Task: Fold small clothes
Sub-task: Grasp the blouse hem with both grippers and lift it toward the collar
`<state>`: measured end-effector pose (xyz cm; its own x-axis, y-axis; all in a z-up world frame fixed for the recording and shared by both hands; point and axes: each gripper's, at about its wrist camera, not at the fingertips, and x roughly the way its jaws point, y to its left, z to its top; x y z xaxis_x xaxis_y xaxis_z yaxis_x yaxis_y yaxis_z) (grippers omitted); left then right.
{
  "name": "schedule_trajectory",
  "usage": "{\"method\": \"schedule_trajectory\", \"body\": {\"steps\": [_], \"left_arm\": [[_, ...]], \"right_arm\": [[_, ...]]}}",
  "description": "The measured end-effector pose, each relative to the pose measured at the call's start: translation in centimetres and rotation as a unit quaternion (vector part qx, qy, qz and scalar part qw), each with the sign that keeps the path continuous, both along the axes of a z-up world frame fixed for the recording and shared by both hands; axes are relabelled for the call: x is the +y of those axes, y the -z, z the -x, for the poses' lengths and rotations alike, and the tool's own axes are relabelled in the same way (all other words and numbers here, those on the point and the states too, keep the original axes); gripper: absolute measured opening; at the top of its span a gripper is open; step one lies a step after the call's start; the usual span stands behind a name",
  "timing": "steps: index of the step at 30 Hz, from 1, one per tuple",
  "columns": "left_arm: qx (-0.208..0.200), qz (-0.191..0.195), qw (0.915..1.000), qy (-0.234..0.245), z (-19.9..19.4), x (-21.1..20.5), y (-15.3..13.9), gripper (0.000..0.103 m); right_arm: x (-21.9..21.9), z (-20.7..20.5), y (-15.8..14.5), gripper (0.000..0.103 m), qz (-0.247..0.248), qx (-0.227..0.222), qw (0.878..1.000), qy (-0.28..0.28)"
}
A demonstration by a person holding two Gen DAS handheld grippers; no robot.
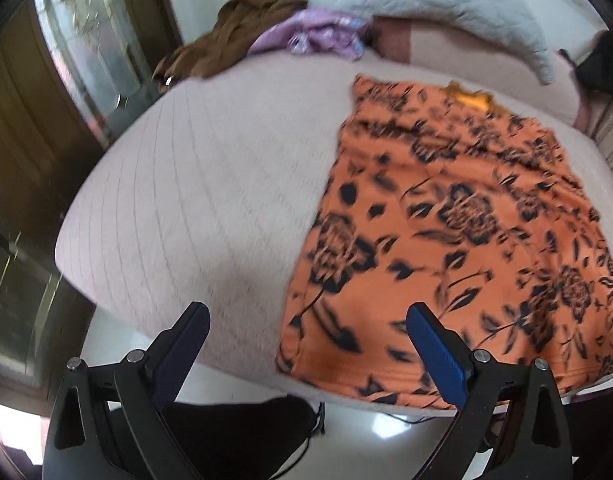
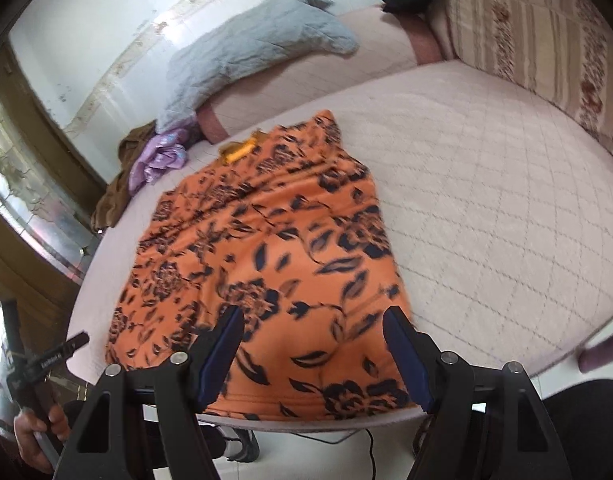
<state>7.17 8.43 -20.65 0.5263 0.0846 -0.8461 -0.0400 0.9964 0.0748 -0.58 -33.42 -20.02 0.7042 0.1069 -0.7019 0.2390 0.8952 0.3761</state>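
In the left wrist view, the left hand-held gripper [image 1: 308, 322] sits closest to the camera. Its two fingers stand wide apart and hold nothing. The orange flowered cloth [image 1: 458, 224] lies flat on the bed [image 1: 194, 200]. It is ahead and off to the right of this gripper. Only the right finger reaches over the cloth's near left corner; the left finger is over bare bed. The cloth's long side runs away from the camera, from the near bed edge up toward the yellow tag [image 1: 468, 98] at the far end. Beyond it lie a brown cloth [image 1: 226, 36], a purple cloth [image 1: 314, 36] and a grey pillow [image 1: 446, 4].

In the right wrist view, the right hand-held gripper [image 2: 314, 332] is also wide open and empty. Here the orange cloth sits straight ahead, and its near hem lies between the two fingers. So the right gripper looks better placed for the near hem, and the left one would need to move right.

This view shows the cloth's right edge and the bare bed beside it, and low on the left the person's hand [image 2: 38, 436] on a black handle. The left view shows the cloth's left edge.
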Motion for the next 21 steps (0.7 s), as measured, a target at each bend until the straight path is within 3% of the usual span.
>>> {"method": "schedule_trajectory", "body": {"steps": [9,21], "left_arm": [[0.037,-0.001,0.9983,-0.046,-0.6,2.3,2.5,0.099],[0.041,-0.013,0.9978,-0.051,-0.9,2.5,3.2,0.099]], "right_arm": [[-1.7,-0.6,3.3,0.075,-0.035,0.044,0.998,0.016],[-1.8,-1.2,4.1,0.075,-0.046,0.052,0.997,0.018]]}}
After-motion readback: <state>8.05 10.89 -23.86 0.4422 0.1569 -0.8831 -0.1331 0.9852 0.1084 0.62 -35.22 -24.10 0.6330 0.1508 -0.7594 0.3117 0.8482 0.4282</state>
